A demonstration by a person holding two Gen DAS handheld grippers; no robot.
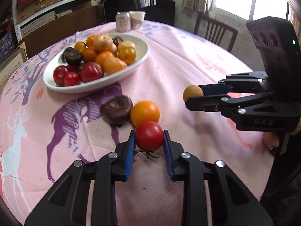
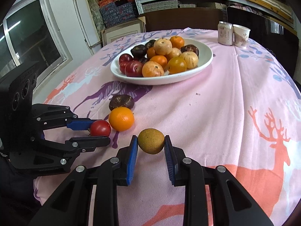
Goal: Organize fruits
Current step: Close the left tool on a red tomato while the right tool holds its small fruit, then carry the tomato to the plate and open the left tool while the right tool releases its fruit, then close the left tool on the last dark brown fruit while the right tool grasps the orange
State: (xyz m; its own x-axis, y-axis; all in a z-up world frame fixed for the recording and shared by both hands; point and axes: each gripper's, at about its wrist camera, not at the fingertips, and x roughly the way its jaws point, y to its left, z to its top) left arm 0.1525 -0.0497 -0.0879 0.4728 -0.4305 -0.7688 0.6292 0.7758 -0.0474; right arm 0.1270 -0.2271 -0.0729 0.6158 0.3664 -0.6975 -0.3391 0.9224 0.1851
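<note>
My left gripper (image 1: 149,138) is shut on a red tomato (image 1: 149,136), low over the pink tablecloth; it also shows in the right wrist view (image 2: 99,129). My right gripper (image 2: 151,141) is shut on a small brown-yellow fruit (image 2: 151,140), which the left wrist view shows at the right (image 1: 192,92). An orange (image 1: 145,113) and a dark purple fruit (image 1: 117,110) lie on the cloth just beyond the tomato. A white oval bowl (image 1: 131,69) further back holds several oranges, red plums, dark fruits and pale yellow fruits.
A drink can (image 2: 225,33) and a paper cup (image 2: 241,35) stand at the table's far edge. A wooden chair (image 1: 214,31) stands behind the table. Shelves with boxes line the back wall. A window is at one side.
</note>
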